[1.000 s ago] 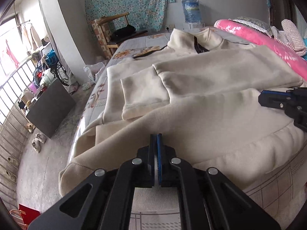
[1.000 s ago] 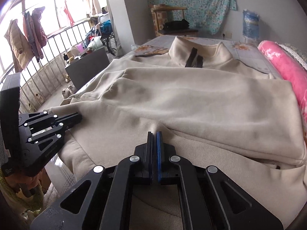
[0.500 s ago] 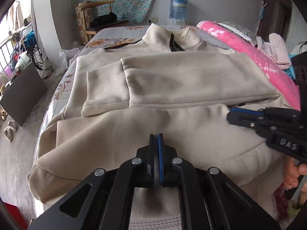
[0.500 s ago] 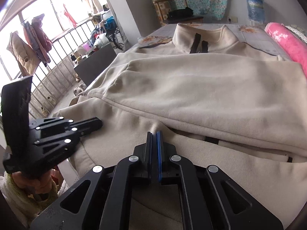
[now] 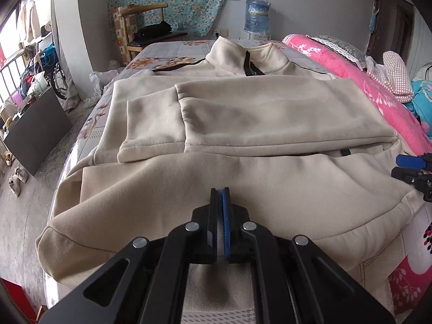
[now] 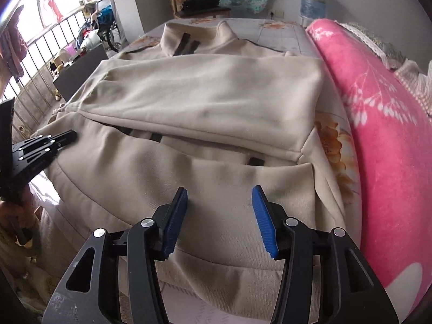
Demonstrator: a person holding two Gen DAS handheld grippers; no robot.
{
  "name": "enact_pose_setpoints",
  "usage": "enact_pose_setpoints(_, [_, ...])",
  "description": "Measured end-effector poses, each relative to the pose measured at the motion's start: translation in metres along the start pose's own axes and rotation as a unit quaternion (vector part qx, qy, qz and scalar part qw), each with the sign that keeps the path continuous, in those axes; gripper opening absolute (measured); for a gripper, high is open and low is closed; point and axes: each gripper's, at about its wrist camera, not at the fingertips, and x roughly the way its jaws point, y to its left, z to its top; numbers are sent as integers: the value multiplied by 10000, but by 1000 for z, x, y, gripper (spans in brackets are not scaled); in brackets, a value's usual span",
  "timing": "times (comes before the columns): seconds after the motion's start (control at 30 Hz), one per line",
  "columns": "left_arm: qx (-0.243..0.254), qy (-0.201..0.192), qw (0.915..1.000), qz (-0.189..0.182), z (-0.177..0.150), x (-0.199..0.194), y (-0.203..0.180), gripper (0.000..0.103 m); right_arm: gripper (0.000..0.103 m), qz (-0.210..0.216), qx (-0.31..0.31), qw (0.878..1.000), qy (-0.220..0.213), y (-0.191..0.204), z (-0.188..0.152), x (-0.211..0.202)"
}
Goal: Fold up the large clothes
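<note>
Garment: your cream fleece zip-collar jacket point(image 5: 243, 113) lies on the bed point(image 5: 167, 51), sleeves folded across.
Left gripper point(image 5: 220, 202): clenched, empty — over the hem.
Right gripper point(image 6: 220, 216): jaws opening, nothing between them — readying a hem-corner grab.

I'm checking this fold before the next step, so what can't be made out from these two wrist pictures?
- Hem of the cream jacket, left wrist view: the left gripper covers it, so a pinch can't be confirmed.
- Zipper front, right wrist view: folded sleeves cover most of it.
- Right gripper, left wrist view: cut off by the edge.
</note>
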Motion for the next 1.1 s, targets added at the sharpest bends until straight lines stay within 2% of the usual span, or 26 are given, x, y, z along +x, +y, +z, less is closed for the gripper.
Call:
enact_pose_setpoints(0.03, [-2,-12,10000,-19,0,0,1,4,40,-102,-79,9999,17,2,-2,4])
enact_pose_setpoints(0.07, [-1,-24,10000,-40,0,0,1,4,24,-271,-214,9994,-13,5,-4,5])
enact_pose_setpoints(0.13, [-2,-57,10000,-73,-1,-1,2,4,3,-437,-429,9981,-60,11,-3,4])
enact_pose_setpoints(0.23, [-22,-103,9998,-162,-2,-1,4,4,1,-704,-551,9954,-339,18,0,-7])
enact_pose_setpoints(0.33, [-96,-123,9994,-302,-1,-1,9,4,1,-827,-342,9937,-681,15,12,-22])
enact_pose_setpoints(0.4, [-185,-125,9990,-384,-1,0,12,4,1,-880,-281,9933,-696,11,19,-16])
enact_pose_setpoints(0.53, [-109,-157,9993,-310,-1,0,9,4,2,-1216,-536,9903,-409,15,15,22])
enact_pose_setpoints(0.6, [-6,-171,9996,-220,-1,0,5,4,3,-1378,-628,9875,-440,20,14,21])
enact_pose_setpoints(0.67, [14,-172,9997,-184,-1,0,4,4,10,-1337,-513,9890,-380,19,16,12])
enact_pose_setpoints(0.77, [25,-171,9997,-159,-1,0,3,4,26,-1172,-235,9909,-619,15,19,-20])
enact_pose_setpoints(0.83, [35,-181,9997,-147,-1,0,3,4,26,-986,-184,9912,-862,20,21,-43])
enact_pose_setpoints(0.9, [41,-174,9998,-130,-1,1,2,4,26,-479,-131,9938,-992,29,22,-56])
enact_pose_setpoints(1.0, [-6,-172,9998,-134,-1,1,3,4,26,482,-254,9950,-836,56,24,-47])
enact_pose_setpoints(1.1, [-8,-170,9998,-122,-1,1,3,4,26,954,-567,9925,-511,88,26,-15])
